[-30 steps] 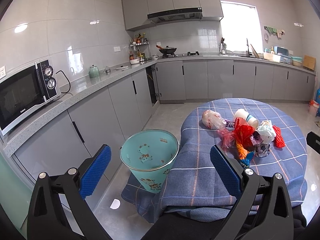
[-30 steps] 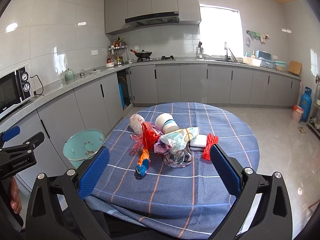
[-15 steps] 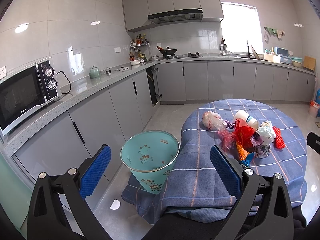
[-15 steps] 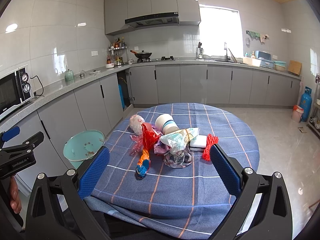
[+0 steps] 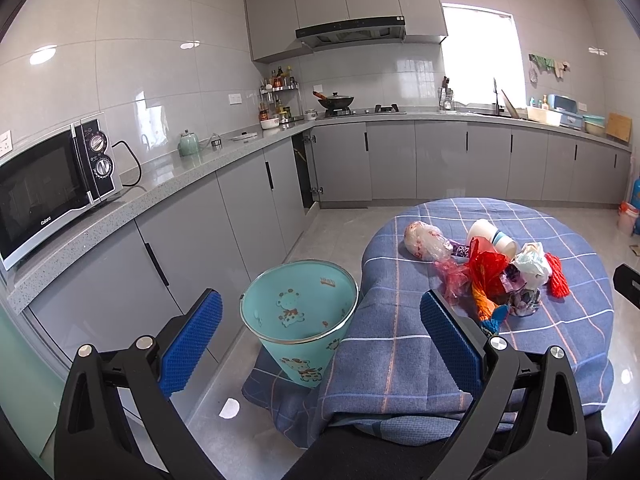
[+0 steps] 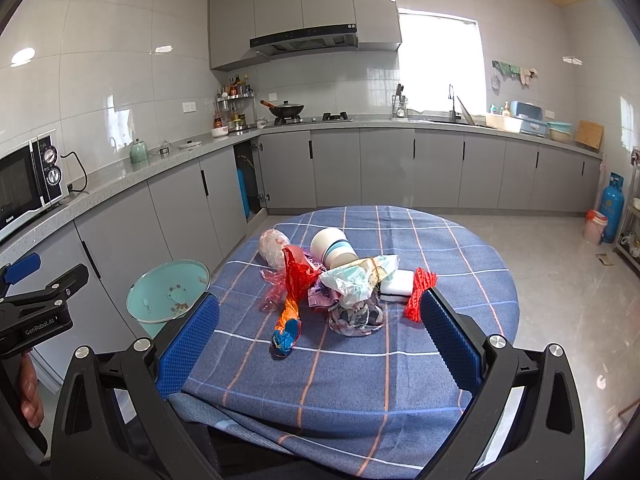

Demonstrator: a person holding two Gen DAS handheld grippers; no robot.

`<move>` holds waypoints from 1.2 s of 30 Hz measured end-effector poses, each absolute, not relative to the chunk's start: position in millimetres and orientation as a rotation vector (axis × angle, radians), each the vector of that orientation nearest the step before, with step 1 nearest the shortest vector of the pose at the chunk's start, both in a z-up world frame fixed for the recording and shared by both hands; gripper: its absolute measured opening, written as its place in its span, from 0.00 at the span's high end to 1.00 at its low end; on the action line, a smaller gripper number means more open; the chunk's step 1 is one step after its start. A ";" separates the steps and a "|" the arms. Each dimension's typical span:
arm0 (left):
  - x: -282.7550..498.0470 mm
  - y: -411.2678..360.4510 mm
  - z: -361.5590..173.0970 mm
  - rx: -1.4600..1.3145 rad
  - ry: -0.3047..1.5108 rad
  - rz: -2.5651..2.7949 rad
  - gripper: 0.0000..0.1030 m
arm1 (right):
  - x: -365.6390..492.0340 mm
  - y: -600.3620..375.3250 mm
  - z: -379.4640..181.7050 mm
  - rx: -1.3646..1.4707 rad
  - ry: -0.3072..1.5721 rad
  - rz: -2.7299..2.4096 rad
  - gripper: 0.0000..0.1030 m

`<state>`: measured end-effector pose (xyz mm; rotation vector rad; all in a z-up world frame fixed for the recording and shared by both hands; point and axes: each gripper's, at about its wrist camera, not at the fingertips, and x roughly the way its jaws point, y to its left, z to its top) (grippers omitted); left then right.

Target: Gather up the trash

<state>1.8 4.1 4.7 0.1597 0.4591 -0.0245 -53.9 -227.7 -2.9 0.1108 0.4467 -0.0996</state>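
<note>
A pile of trash (image 6: 332, 280) lies on a round table with a blue checked cloth (image 6: 360, 360): a clear bag, a white cup (image 6: 332, 246), a red plastic bag (image 6: 296, 276), an orange-blue wrapper (image 6: 286, 328), a crumpled bag, a white block and red netting (image 6: 418, 294). The pile also shows in the left wrist view (image 5: 488, 276). A teal bin (image 5: 300, 316) stands on the floor left of the table. My left gripper (image 5: 320, 340) is open and empty, facing the bin. My right gripper (image 6: 318, 340) is open and empty, short of the pile.
Grey kitchen cabinets run along the left and back walls, with a microwave (image 5: 48, 184) on the counter. A blue gas cylinder (image 6: 612, 206) and a small pink bin stand at the far right. A white scrap (image 5: 229, 408) lies on the floor.
The left wrist view has shifted slightly; the bin sits a little higher and nearer centre. The right wrist view has crept a little nearer the table. Both grippers stay open.
</note>
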 end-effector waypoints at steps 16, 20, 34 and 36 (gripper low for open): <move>1.5 0.6 2.2 0.162 0.463 -0.025 0.05 | -53.2 -230.4 -3.4 0.122 0.446 -0.105 0.04; 7.8 -1.2 1.0 0.166 0.469 -0.029 0.05 | -49.9 -235.6 -4.8 0.123 0.447 -0.104 0.04; 111.3 -96.7 -45.8 0.251 0.525 -0.125 0.05 | 18.9 -316.1 -59.9 0.116 0.512 -0.274 0.04; 123.0 -120.9 -59.7 0.274 0.545 -0.146 0.05 | 25.6 -323.6 -64.3 0.119 0.509 -0.290 0.04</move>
